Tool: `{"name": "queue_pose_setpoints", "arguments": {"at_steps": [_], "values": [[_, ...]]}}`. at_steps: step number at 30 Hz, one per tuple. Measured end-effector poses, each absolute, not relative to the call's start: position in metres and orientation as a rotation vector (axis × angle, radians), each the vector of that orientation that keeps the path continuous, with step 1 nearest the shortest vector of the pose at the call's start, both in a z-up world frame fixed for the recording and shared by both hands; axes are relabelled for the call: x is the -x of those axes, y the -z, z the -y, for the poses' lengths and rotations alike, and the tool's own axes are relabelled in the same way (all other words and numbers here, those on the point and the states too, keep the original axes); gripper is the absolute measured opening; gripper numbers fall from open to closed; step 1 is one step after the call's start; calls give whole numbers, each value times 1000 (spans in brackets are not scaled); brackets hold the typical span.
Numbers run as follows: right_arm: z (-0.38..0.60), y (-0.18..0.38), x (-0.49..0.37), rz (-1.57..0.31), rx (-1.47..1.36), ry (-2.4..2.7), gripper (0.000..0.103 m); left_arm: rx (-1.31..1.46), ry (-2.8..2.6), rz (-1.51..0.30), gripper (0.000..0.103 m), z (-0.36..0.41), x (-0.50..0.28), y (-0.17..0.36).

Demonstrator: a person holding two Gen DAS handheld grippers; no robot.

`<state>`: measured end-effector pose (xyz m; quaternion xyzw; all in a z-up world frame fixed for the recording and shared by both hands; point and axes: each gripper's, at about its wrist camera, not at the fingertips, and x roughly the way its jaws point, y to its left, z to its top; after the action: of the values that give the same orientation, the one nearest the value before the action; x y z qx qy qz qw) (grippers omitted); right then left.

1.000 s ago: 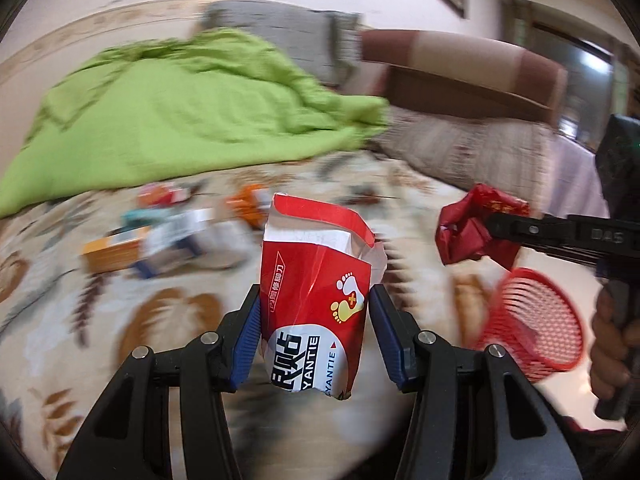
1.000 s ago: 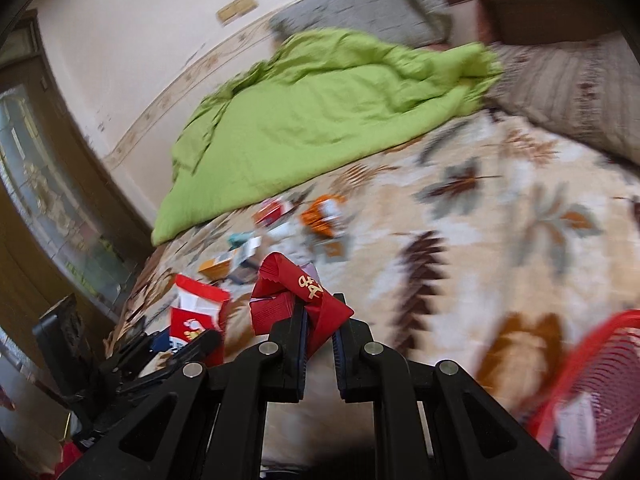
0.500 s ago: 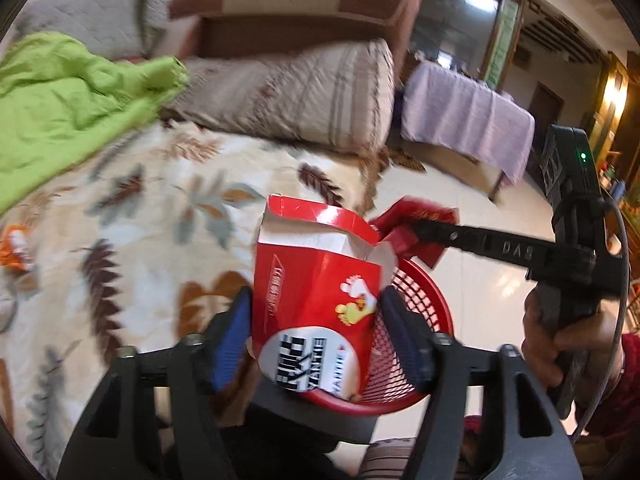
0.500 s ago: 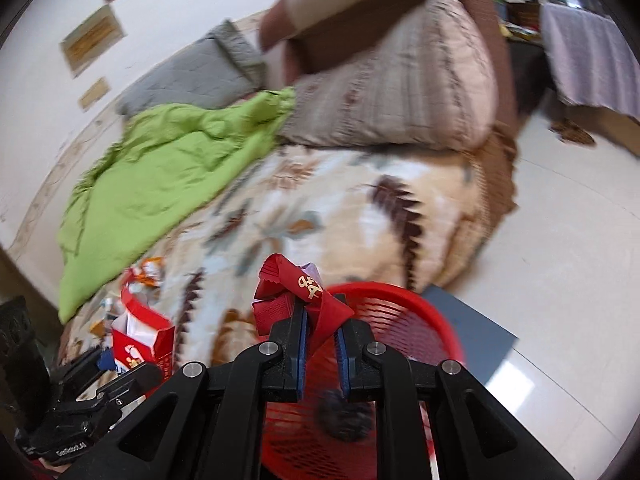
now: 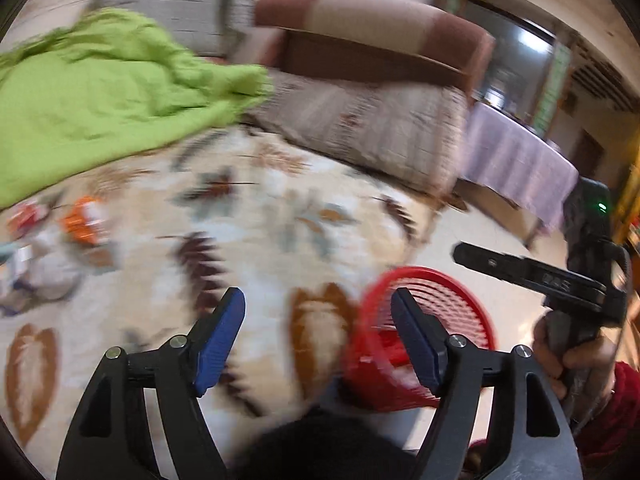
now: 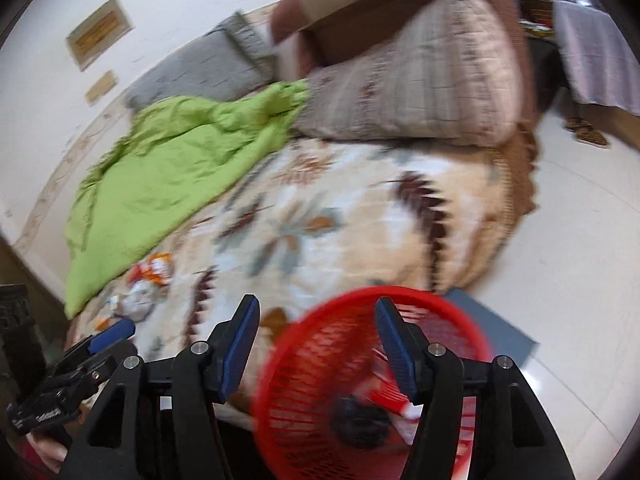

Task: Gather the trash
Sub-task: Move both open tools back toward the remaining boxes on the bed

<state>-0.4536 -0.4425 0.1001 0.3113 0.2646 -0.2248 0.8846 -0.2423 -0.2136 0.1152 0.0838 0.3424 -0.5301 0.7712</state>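
Note:
A red mesh basket stands on the floor by the bed's near corner. Its inside shows a dark lump and red-and-white trash. My left gripper hangs over the bedspread just left of the basket, jaws opening, nothing between them. My right gripper is above the basket's rim, jaws opening and empty. It also shows side-on at the right of the left wrist view, held by a hand in a red sleeve. Several wrappers lie further up the bed.
A green blanket and striped pillows cover the far part of the floral bedspread. A table with a purple cloth stands beyond on the pale floor. Sandals lie near it.
Both grippers have opened; the red-and-white carton has left the left one and the crumpled red wrapper the right one. The left view has swung back towards the bed.

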Motion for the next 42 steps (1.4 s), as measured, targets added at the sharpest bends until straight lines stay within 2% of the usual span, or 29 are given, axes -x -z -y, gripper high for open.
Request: {"name": "queue_pose_setpoints", "arguments": {"at_steps": [7, 14, 16, 22, 27, 34, 38, 39, 41, 42], "values": [[378, -103, 354, -622, -591, 175, 64, -51, 832, -736, 74, 119, 152, -105], [303, -100, 237, -713, -558, -71, 50, 63, 554, -734, 74, 27, 68, -81], [280, -101, 200, -735, -559, -138, 49, 69, 462, -754, 74, 6, 48, -69], [241, -113, 94, -711, -452, -144, 47, 235, 428, -875, 74, -31, 15, -46], [236, -83, 30, -804, -447, -115, 41, 288, 420, -896, 74, -45, 10, -44], [183, -57, 83, -929, -566, -409, 38, 398, 455, -948, 74, -48, -1, -39], [197, -64, 109, -823, -596, -364, 39, 399, 493, -984, 74, -33, 4, -35], [208, -71, 112, -772, -586, -304, 41, 399, 500, -993, 74, -29, 5, -33], [226, -79, 114, -724, -517, -136, 73, 400, 511, -1002, 74, -24, 6, -31], [232, -80, 111, -719, -470, -75, 74, 395, 509, -1002, 74, -23, 6, -30]]}}
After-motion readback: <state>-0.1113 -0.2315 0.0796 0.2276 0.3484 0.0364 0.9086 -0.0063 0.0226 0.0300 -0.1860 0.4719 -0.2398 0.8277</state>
